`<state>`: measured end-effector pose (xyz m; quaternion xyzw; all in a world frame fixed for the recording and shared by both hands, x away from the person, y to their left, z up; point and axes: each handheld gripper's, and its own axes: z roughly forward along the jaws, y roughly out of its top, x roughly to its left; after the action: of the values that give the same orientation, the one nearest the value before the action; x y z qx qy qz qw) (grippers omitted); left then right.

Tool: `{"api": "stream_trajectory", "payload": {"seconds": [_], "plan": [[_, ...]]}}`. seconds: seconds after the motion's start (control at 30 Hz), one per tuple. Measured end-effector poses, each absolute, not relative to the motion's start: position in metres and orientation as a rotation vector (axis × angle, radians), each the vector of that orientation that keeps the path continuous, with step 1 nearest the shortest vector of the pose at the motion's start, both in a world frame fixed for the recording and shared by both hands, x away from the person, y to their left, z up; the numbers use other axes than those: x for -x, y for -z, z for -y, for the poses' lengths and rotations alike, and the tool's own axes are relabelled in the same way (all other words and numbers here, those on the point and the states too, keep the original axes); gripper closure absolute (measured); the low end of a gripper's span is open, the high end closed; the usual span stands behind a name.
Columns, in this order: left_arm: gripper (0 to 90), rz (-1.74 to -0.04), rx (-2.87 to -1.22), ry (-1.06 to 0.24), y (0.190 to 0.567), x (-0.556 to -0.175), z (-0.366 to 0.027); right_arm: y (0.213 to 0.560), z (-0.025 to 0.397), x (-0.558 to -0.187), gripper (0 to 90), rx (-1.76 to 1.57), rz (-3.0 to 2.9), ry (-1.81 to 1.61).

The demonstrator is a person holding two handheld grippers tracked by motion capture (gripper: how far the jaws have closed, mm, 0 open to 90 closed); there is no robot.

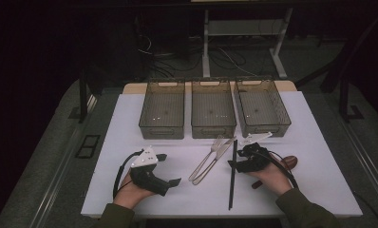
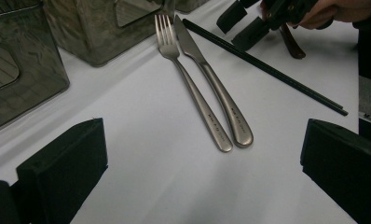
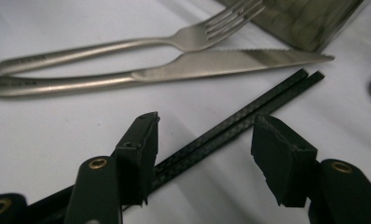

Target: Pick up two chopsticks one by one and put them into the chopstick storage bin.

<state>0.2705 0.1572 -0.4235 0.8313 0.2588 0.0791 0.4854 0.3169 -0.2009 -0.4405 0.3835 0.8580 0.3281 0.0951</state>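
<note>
While the right claw point(image 3: 204, 158) stands wide open low in the right gripper view, its two black jaws straddle the pair of black chopsticks point(image 3: 249, 116), which run diagonally from the lower left toward the upper right of that frame. Neither jaw touches them yet. To grip well, I judge the claw should sink until the pads reach the white surface point(image 3: 58, 135), stay centred over both sticks, then close squarely so neither rolls out. Just beyond the chopsticks lie the knife point(image 3: 188, 67) and, above it, the fork point(image 3: 141, 44), side by side; the closing jaws should keep clear of the knife blade. At the lower left of the high view the left claw point(image 1: 170, 168) is also wide and holds nothing. Three grey bins point(image 1: 212, 114) line the upper centre there.
</note>
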Motion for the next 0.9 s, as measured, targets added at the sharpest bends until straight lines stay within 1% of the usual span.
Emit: {"api": "stream_trajectory", "payload": {"seconds": [0.37,0.5,0.53,0.9], "plan": [[0.0,-0.627,-2.028,-0.189,0.4235,-0.2701,-0.1568,0.4432,0.1921,-0.3128,42.6,-1.088,-2.574,-0.887],[0.0,-0.629,-2.028,-0.187,0.4237,-0.2703,-0.1573,0.4425,0.1909,-0.3127,45.4,-1.078,-2.582,-0.871],[0.0,-0.629,-2.028,-0.185,0.4237,-0.2702,-0.1572,0.442,0.1912,-0.3128,47.4,-1.074,-2.589,-0.868],[0.0,-0.627,-2.031,-0.181,0.4242,-0.2697,-0.1568,0.4401,0.1935,-0.3117,53.0,-1.076,-2.603,-0.852]]}}
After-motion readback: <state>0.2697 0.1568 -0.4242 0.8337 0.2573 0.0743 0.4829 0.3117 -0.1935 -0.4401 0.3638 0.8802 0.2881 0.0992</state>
